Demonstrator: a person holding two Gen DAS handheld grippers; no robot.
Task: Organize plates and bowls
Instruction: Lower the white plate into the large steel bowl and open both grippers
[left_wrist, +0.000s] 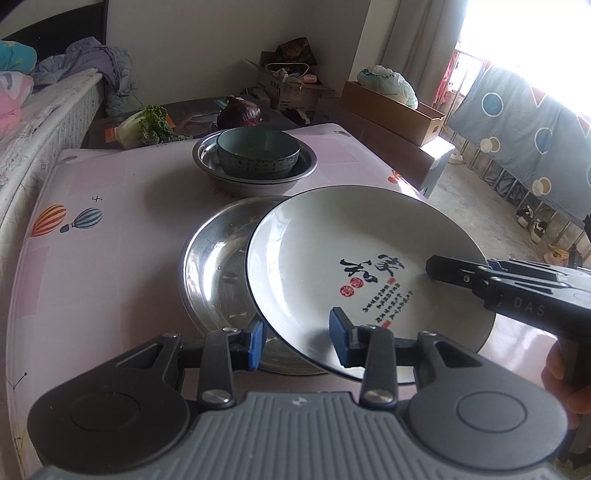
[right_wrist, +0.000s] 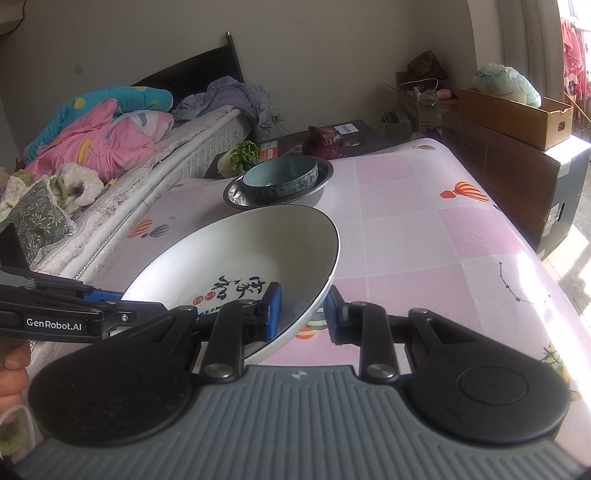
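A white plate (left_wrist: 332, 240) with black calligraphy hangs tilted above the table, held from two sides. My left gripper (left_wrist: 297, 338) is shut on its near rim, one blue pad on top and one below. My right gripper (left_wrist: 437, 267) comes in from the right and is shut on the far rim. In the right wrist view the plate (right_wrist: 240, 251) sits between the right gripper (right_wrist: 303, 312) pads, and the left gripper (right_wrist: 122, 301) clamps its left edge. A shallow steel dish (left_wrist: 214, 266) lies on the table, partly under the plate. Behind it a teal bowl (left_wrist: 258, 151) stands inside a steel basin (left_wrist: 303, 170).
The table's pink cloth (left_wrist: 110, 258) has balloon prints. A bed (right_wrist: 92, 147) with bedding runs along the left. Leafy greens (left_wrist: 151, 123) and a purple cabbage (left_wrist: 240, 112) lie behind the table. Cardboard boxes (left_wrist: 391, 107) stand at the right rear.
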